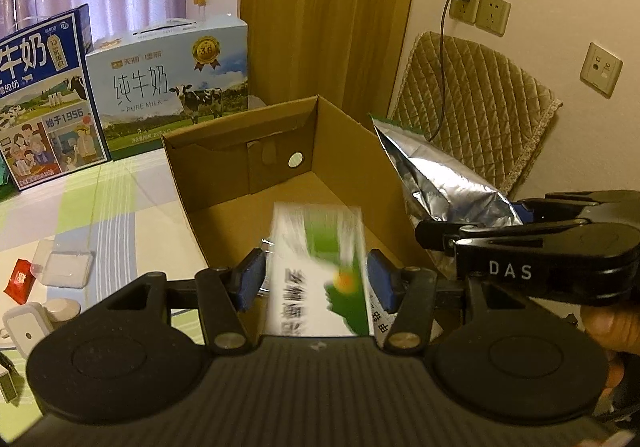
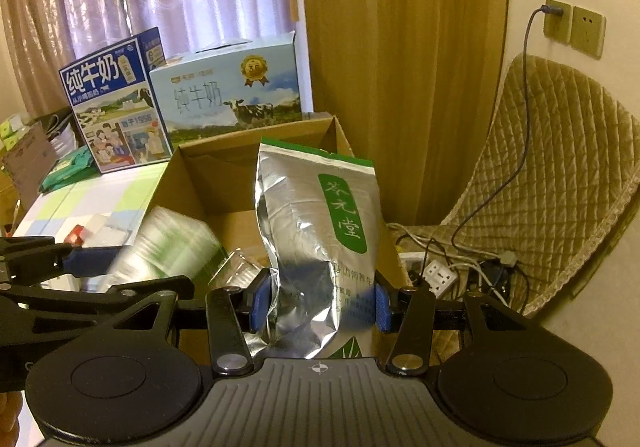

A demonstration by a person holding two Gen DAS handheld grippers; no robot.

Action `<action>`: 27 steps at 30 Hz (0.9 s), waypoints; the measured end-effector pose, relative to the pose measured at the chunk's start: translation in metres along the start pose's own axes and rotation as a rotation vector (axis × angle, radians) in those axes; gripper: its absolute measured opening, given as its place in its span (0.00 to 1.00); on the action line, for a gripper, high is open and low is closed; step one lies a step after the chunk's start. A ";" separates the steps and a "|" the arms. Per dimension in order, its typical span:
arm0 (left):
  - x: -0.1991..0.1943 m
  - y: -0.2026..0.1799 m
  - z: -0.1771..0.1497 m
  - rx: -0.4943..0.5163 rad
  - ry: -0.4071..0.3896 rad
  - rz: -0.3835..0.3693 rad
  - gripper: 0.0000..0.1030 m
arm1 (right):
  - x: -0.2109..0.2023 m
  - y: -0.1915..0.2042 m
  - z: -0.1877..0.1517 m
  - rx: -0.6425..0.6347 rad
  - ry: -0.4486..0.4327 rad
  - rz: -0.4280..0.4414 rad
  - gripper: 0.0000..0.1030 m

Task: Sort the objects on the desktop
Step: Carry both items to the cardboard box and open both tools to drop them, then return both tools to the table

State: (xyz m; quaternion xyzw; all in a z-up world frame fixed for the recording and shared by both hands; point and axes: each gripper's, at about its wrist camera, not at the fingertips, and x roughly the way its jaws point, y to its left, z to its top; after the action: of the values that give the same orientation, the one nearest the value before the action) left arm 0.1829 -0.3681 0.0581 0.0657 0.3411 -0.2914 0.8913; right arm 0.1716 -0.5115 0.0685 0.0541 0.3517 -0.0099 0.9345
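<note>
An open cardboard box (image 1: 240,127) stands on the checked tablecloth, straight ahead of both grippers. My left gripper (image 1: 316,281) hangs over its near edge with the jaws apart. A white and green carton (image 1: 320,267) sits blurred between the pads, loose and moving while the fingers stay sharp. In the right wrist view that carton (image 2: 168,247) is a smear beside the left gripper (image 2: 132,271). My right gripper (image 2: 322,301) is shut on a silver foil bag (image 2: 316,231) with a green label, held upright above the box's right wall (image 2: 344,139). The foil bag (image 1: 436,183) also shows in the left wrist view.
Two milk cases (image 1: 172,83) (image 1: 40,99) stand behind the box. A red packet (image 1: 20,279), a clear plastic case (image 1: 66,267) and a white device (image 1: 28,323) lie on the cloth at left. At right are a quilted chair (image 2: 560,167) and a power strip with cables (image 2: 440,275).
</note>
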 end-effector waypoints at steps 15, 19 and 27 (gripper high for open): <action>-0.044 0.034 -0.022 -0.085 -0.040 0.035 0.55 | 0.011 0.014 0.003 0.004 -0.016 0.032 0.63; -0.056 0.039 -0.030 -0.099 -0.044 0.041 0.56 | 0.002 0.015 0.003 0.011 -0.045 0.027 0.66; -0.084 0.054 -0.058 -0.143 -0.033 0.065 0.60 | -0.039 0.022 -0.012 0.074 -0.089 0.048 0.71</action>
State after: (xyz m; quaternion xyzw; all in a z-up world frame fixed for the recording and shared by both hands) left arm 0.1299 -0.2660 0.0638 0.0081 0.3442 -0.2381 0.9082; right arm 0.1354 -0.4889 0.0875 0.0963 0.3076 -0.0031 0.9466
